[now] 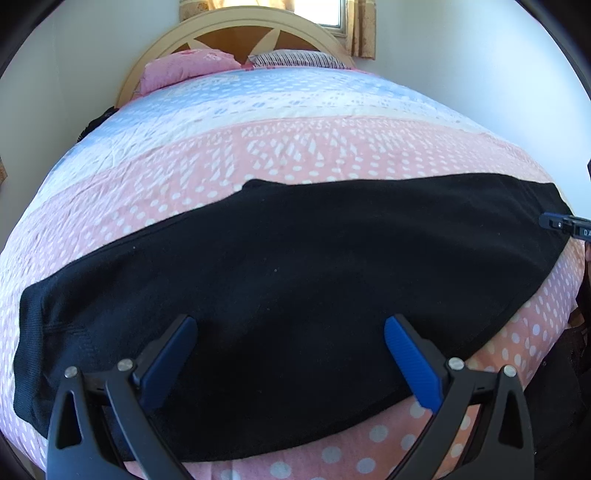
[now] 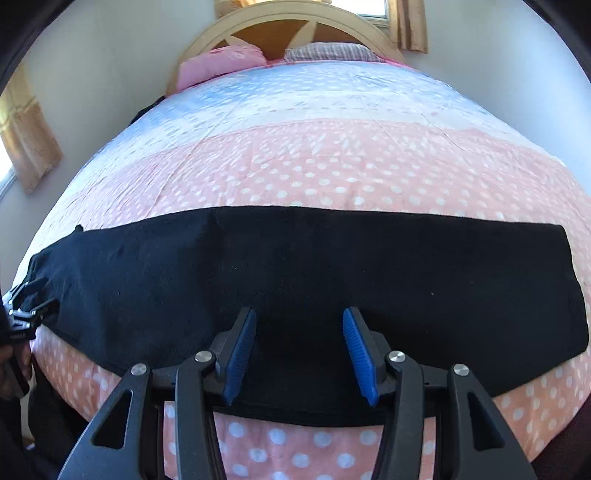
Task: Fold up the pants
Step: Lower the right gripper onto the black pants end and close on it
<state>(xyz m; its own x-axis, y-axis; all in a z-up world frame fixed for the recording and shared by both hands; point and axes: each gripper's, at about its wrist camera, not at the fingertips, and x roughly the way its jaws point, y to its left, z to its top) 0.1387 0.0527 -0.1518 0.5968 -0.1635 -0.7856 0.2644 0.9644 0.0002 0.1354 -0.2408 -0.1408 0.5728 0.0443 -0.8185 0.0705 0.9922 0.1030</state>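
Note:
Black pants (image 1: 295,280) lie flat across the near part of the bed, folded lengthwise into one long strip, waistband at the left end. They also show in the right wrist view (image 2: 295,280). My left gripper (image 1: 290,328) is open and empty, just above the pants near their left half. My right gripper (image 2: 299,321) is open and empty, above the near edge of the pants at the middle. The right gripper's tip (image 1: 565,225) shows at the right edge of the left wrist view. The left gripper (image 2: 29,306) shows at the left edge of the right wrist view.
The bed has a pink and blue dotted cover (image 1: 295,147). A pink pillow (image 1: 184,70) and a striped pillow (image 1: 299,59) lie at the wooden headboard (image 1: 236,29). White walls flank the bed. A curtain (image 2: 26,140) hangs at the left.

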